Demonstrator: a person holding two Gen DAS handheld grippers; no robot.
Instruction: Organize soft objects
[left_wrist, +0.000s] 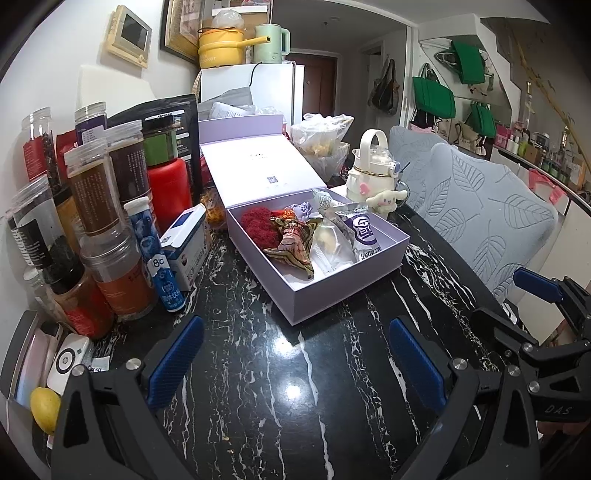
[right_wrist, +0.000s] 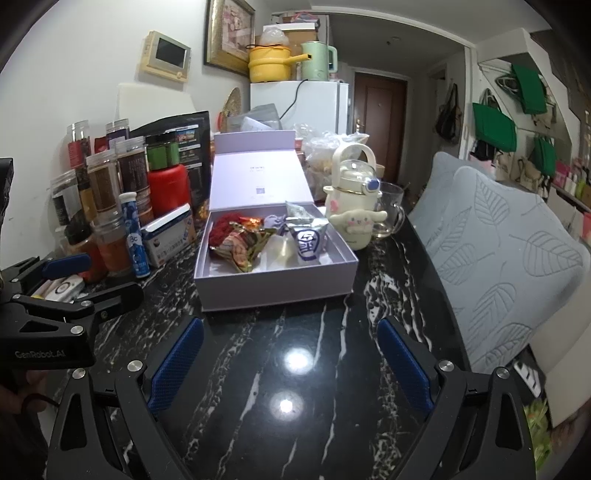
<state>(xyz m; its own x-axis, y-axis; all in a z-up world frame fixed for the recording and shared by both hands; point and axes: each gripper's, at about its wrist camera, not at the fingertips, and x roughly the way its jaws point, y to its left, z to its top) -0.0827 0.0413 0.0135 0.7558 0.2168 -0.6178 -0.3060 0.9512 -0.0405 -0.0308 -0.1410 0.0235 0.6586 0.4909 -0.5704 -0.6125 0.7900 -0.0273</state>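
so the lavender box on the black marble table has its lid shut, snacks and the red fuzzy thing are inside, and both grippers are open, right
Not quite: the lavender box has its lid standing open, as the right wrist view shows. The rest holds: snack packets and the red fuzzy thing lie inside, and the left gripper and right gripper are both open.

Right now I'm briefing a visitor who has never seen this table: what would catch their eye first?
Probably the open lavender gift box at the middle of the black marble table, holding snack packets and a fuzzy red item. Next, the crowd of spice jars along its left side, and the cream bottle with a plush charm at its right. Both grippers, left and right, hover open in front.
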